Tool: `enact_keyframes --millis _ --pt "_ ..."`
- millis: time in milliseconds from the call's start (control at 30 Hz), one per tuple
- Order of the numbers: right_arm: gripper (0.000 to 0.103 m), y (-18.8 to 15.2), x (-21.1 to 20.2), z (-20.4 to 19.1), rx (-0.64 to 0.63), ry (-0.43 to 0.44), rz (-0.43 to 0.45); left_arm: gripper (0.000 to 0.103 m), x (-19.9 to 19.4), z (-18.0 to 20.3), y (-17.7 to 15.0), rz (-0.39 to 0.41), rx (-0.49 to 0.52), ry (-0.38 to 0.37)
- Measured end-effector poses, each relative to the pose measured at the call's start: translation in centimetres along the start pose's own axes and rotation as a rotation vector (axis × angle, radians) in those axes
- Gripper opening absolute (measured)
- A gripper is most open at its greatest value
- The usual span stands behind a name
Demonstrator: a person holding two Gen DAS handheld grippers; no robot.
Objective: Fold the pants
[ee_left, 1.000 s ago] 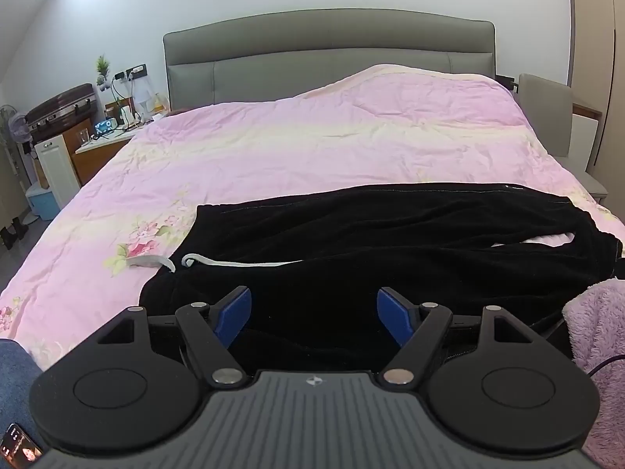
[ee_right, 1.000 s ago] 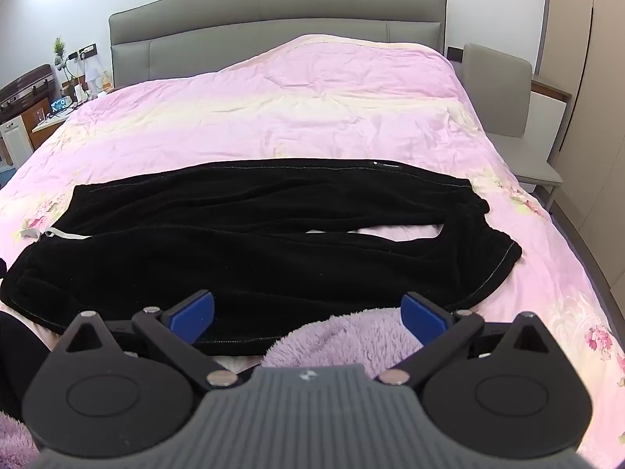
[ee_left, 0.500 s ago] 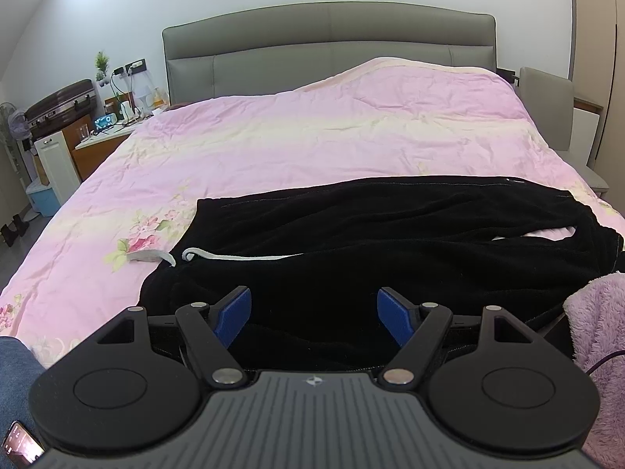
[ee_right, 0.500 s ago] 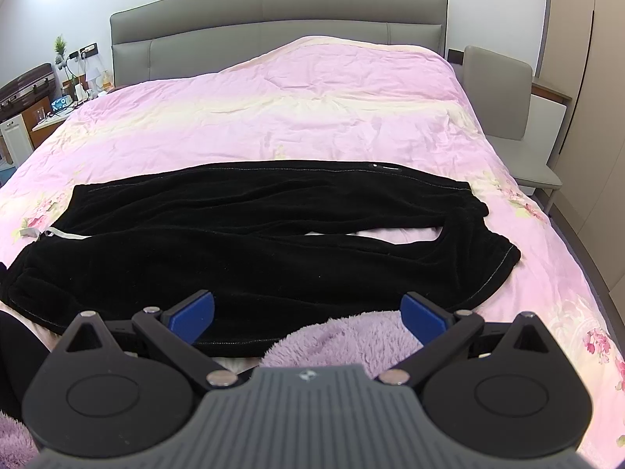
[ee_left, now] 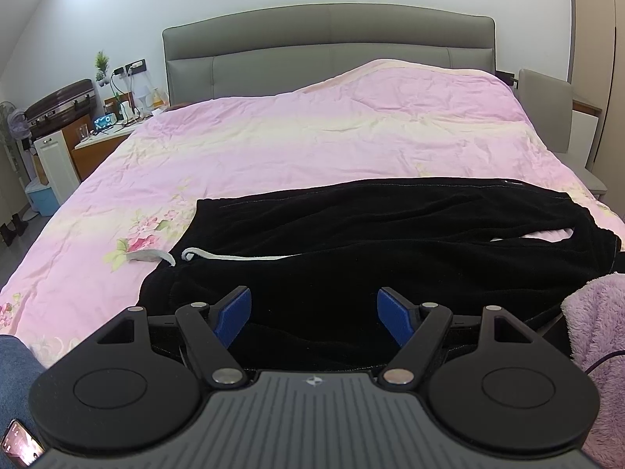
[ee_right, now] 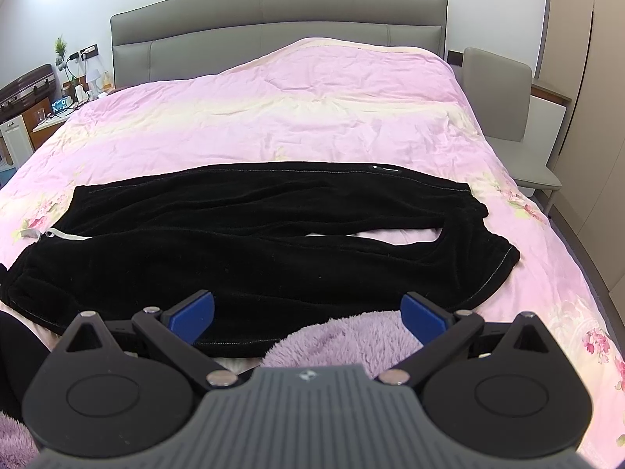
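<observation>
Black pants [ee_left: 390, 242] lie flat across the near part of a pink bedspread, waist to the left, leg ends to the right; they also show in the right wrist view [ee_right: 254, 234]. A white drawstring [ee_left: 234, 256] lies at the waist. The two legs part near the right end. My left gripper [ee_left: 314, 312] is open and empty, above the pants' near edge by the waist. My right gripper [ee_right: 306, 316] is open and empty, just short of the pants' near hem, over a purple fluffy fabric [ee_right: 343, 336].
The pink bedspread [ee_left: 312, 136] covers a wide bed with a grey headboard [ee_left: 328, 51]. A cluttered nightstand [ee_left: 109, 129] stands at the left, a grey chair [ee_right: 504, 109] at the right. Blue denim [ee_left: 15, 363] shows at the lower left.
Both views have tilted down and closed in slightly on the pants. The pants have not moved and both grippers stay open.
</observation>
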State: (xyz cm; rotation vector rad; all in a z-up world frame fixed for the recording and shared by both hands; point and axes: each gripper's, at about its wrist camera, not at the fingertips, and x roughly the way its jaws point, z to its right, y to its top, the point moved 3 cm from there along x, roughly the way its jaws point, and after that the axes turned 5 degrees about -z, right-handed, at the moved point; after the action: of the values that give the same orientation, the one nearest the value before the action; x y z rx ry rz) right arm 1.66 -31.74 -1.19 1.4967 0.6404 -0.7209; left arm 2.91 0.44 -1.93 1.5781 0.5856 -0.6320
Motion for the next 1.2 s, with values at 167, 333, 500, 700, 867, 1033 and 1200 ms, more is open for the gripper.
enact_keyframes --millis 167,333,500,700,867,1033,1200 --pt "0.098 -0.14 -0.06 0.03 0.003 0.004 0.000 0.086 -0.16 0.01 -0.09 -0.003 0.000 0.002" --pt "0.098 -0.27 -0.03 0.11 0.008 0.005 -0.003 0.086 -0.26 0.10 -0.04 -0.002 0.000 -0.001" --pt "0.098 -0.45 -0.09 0.04 0.011 0.007 -0.005 0.086 -0.21 0.08 -0.04 -0.002 -0.001 -0.001" --pt "0.098 -0.55 0.05 0.03 0.014 0.006 -0.007 0.086 -0.20 0.11 -0.03 -0.003 0.001 -0.001" --pt "0.098 -0.38 0.22 0.20 0.019 0.007 -0.011 0.086 -0.20 0.13 -0.01 -0.002 -0.001 -0.001" --pt "0.098 -0.46 0.35 0.16 0.021 0.004 -0.013 0.086 -0.10 0.36 0.03 -0.006 -0.001 -0.001" --pt "0.098 -0.45 0.49 0.21 0.028 0.002 -0.023 0.086 -0.15 0.43 0.03 -0.006 -0.001 -0.002"
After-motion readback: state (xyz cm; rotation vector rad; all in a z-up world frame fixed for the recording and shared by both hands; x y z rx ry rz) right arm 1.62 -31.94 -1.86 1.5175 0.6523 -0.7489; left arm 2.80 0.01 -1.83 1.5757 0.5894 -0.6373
